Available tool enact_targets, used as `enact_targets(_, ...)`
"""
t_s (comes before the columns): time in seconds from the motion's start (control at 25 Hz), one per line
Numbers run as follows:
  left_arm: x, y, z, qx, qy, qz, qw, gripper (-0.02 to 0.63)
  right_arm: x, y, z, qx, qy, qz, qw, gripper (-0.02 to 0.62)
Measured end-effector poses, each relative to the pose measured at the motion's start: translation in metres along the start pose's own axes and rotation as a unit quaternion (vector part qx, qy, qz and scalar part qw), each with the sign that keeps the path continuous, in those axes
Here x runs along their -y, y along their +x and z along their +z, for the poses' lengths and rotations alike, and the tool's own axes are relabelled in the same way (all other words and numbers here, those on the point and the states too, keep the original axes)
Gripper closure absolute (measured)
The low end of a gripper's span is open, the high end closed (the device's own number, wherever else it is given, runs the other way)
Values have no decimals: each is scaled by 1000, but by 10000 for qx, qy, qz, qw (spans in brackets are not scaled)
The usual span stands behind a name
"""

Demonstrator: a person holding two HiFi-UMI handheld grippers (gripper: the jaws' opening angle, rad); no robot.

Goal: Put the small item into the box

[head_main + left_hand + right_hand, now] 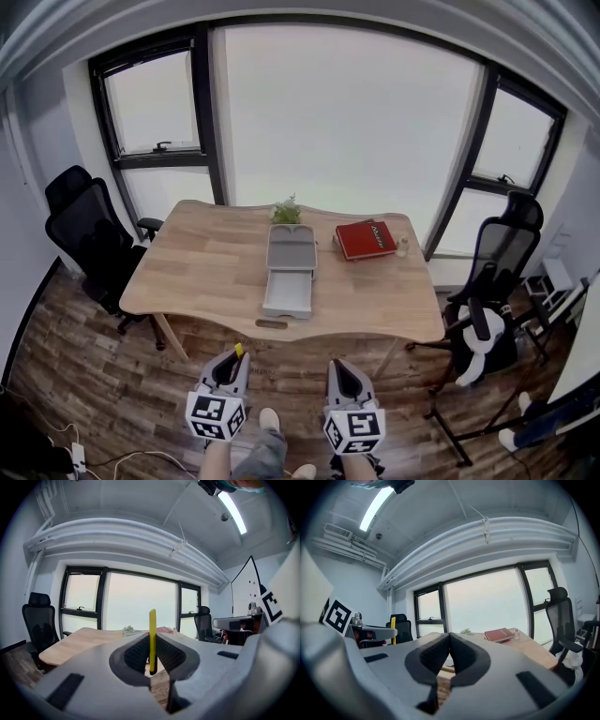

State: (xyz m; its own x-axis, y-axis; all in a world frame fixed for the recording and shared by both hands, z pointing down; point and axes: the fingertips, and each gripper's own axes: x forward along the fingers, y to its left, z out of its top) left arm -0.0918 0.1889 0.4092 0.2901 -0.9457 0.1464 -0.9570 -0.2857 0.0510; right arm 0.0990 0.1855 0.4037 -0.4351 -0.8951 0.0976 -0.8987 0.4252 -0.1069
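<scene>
A grey box (pixel 290 272) lies open in the middle of the wooden table (pixel 206 253), its lid folded back toward the window. On the table's front edge, just before the box, rests a small flat brown item (pixel 272 324). My left gripper (pixel 233 359) is held low, short of the table, and is shut on a thin yellow strip (pixel 152 637) that stands upright between its pads (pixel 136 653). My right gripper (pixel 338 368) is beside it, jaws shut with nothing between them (pixel 449 644). The yellow strip (pixel 392 629) also shows at the left of the right gripper view.
A red book (pixel 367 238), a small bottle (pixel 403 246) and a little green plant (pixel 287 212) sit at the table's back. Black office chairs stand at the left (pixel 89 234) and right (pixel 502 248). A stand (pixel 450 417) is on the wooden floor at the right.
</scene>
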Motion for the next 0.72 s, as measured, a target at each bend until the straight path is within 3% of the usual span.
enact_targets(0.32,-34,101,-14,-169,-132,-271,9994,567,35,86,-18,-252,57,-199,9995,592)
enact_targets(0.72,-90,238,3,-223,-143,-769,9967,567,72,227,-11,-410,-21,-585,9974,592)
